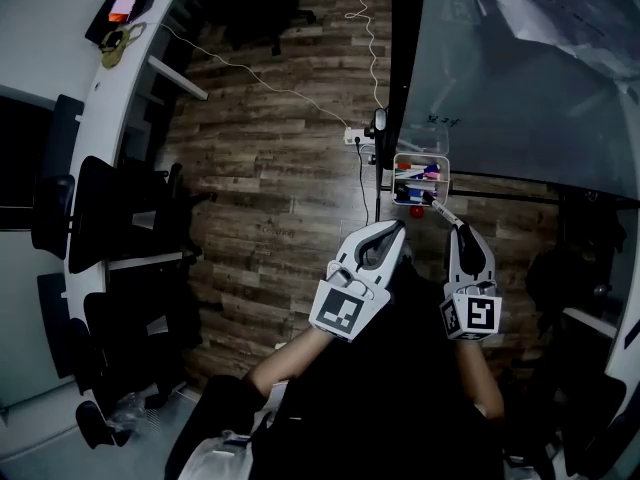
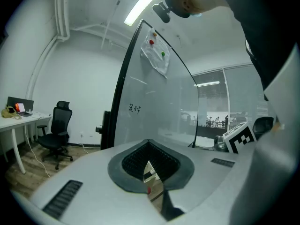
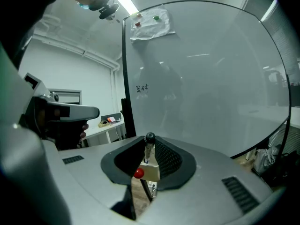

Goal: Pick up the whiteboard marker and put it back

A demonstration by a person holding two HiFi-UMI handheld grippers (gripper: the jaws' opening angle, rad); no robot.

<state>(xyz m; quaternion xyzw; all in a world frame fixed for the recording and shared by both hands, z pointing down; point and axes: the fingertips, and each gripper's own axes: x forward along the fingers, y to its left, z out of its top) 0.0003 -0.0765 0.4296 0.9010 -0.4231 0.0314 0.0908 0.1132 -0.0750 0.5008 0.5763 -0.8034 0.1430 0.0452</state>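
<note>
The right gripper (image 1: pixel 455 230) is clamped on a white-bodied whiteboard marker with a black cap (image 1: pixel 440 212). Only the head view shows where this sits: the marker's free end reaches just in front of the small clear marker tray (image 1: pixel 421 158) at the foot of the large grey whiteboard (image 1: pixel 520 78), near a small red round thing (image 1: pixel 416 211) at the tray's front. The right gripper view alone shows the black cap standing up between the pads. The left gripper (image 1: pixel 393 230) hangs just in front of the tray. Its own view shows its jaws pressed together on nothing, with the tray glimpsed through their gap
</note>
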